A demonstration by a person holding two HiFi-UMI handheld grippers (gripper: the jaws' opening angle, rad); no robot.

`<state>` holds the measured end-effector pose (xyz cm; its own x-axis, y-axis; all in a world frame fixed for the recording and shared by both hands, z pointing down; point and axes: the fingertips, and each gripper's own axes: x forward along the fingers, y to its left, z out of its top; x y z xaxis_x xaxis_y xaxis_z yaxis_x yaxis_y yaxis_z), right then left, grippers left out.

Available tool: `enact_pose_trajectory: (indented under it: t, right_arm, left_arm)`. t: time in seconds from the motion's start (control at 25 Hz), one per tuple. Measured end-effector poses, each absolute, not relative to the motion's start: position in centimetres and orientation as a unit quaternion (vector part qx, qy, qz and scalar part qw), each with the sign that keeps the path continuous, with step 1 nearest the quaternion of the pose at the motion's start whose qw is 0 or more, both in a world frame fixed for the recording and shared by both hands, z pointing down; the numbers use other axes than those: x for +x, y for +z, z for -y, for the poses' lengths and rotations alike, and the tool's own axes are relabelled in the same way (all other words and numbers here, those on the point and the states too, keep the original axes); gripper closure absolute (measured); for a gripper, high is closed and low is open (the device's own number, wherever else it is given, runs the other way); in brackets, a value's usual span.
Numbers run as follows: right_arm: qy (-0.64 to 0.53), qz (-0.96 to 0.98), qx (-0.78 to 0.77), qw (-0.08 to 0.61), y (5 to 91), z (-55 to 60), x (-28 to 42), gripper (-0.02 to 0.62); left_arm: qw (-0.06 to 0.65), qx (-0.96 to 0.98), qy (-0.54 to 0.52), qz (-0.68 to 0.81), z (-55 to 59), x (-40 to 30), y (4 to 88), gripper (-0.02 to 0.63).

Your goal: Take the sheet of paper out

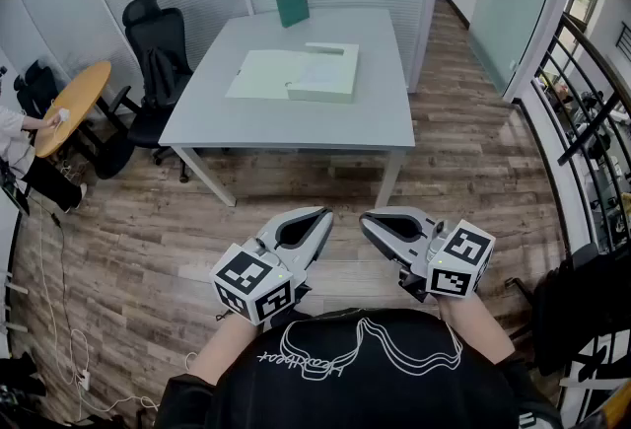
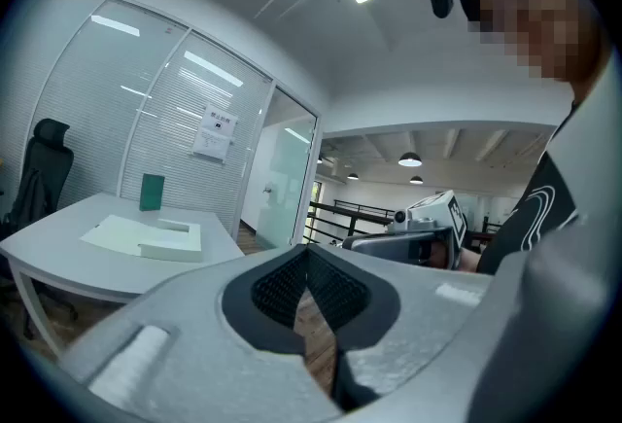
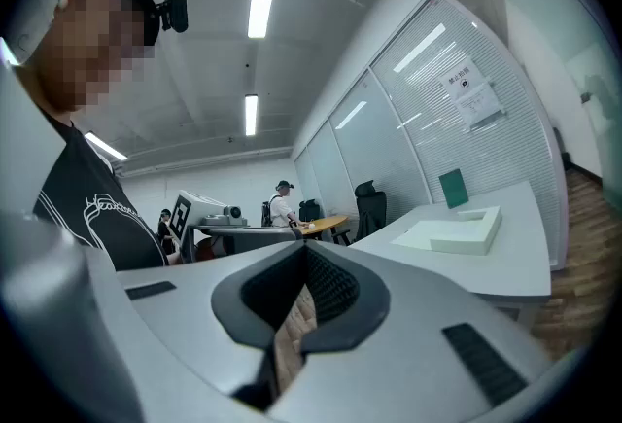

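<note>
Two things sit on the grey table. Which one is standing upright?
The dark green book at the far edge stands upright. The pale box file in front of it lies flat and open.

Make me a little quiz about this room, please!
1. True or false: the green book stands at the far edge of the grey table.
2. Pick one: the left tool is A) wide open, B) shut and empty, C) holding paper.
3. Fill in: in the head view, the black chair is at the table's ____ side.
Key: 1 true; 2 B; 3 left.
</note>
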<state>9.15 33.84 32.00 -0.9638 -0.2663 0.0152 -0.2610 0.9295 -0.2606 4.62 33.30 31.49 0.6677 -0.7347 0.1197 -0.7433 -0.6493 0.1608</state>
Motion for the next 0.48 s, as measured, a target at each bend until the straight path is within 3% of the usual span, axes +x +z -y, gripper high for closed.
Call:
enact_pose_trajectory:
  t: [0.48]
  right_arm:
    - [-0.131,-0.980,-0.150,0.004,32.1,-33.3,10.0,0.588]
  left_arm:
    - [0.108,0.913,0.025,0.393,-32.9,5.9,31.7,0.595]
